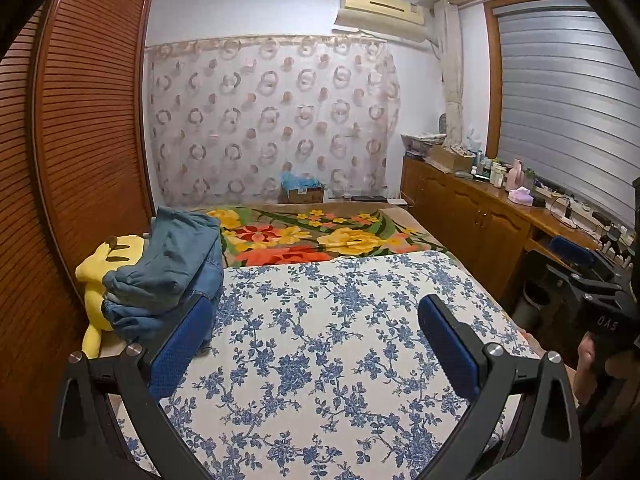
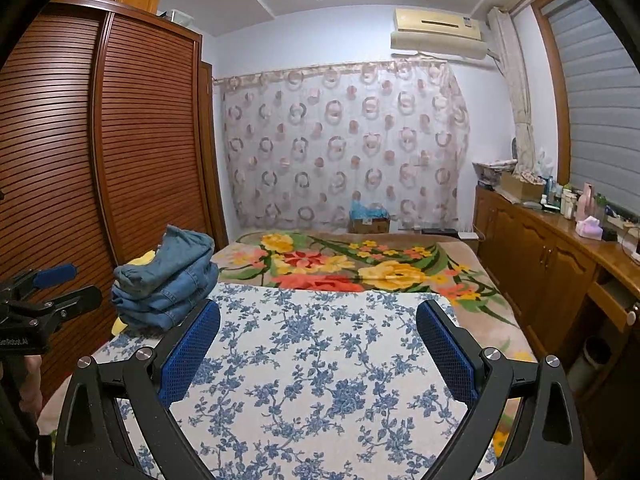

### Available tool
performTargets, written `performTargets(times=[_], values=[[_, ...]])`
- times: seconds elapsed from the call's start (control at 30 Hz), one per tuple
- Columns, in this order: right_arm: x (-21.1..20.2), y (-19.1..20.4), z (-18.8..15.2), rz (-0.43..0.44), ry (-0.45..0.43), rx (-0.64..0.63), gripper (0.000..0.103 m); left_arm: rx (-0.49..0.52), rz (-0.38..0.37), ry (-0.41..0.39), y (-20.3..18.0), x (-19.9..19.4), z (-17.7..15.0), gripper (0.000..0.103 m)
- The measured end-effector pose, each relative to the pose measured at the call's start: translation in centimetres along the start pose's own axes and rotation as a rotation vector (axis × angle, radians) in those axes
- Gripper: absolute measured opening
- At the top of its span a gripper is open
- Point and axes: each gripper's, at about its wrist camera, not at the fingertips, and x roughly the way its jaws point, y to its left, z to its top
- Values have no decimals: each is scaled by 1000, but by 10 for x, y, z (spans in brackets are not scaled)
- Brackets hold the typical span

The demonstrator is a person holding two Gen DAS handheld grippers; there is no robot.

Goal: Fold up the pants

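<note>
**Both grippers spread wide above the floral sheet; folded denim stacked at the left edge**

The left gripper (image 1: pixel 316 312) is held above the blue-and-white floral sheet (image 1: pixel 340 360) with its jaws set wide apart and nothing between the blue pads (image 1: pixel 180 344). The right gripper (image 2: pixel 318 316) is in the same condition — jaws wide, no cloth between them, the sheet visible through the gap.

In the left wrist view the right gripper appears at the right edge as black hardware, with part of the person's hand (image 1: pixel 588 354) on its handle.

The pants (image 1: pixel 168 272) lie at the left side of the bed as a stack of folded blue denim pieces, beside the louvred wooden wardrobe (image 1: pixel 88 120). The stack rests partly on a yellow plush toy (image 1: pixel 104 264). In the right wrist view the stack (image 2: pixel 168 276) sits just past the left fingertip — touching cannot be determined.

Beyond the sheet lies a blanket with large yellow and red flowers (image 1: pixel 320 236). A patterned curtain (image 1: pixel 272 120) hangs on the far wall.
</note>
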Motion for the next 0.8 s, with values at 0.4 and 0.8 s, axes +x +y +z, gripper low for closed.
performTargets(times=[0.4,0.8], values=[[-1,-1,-2,1,1,1,99,-4,5,-2,4,-3,-2,103],[-1,-2,-4,6,4,3,99,-3,7,-4,6,-4,-2,103]])
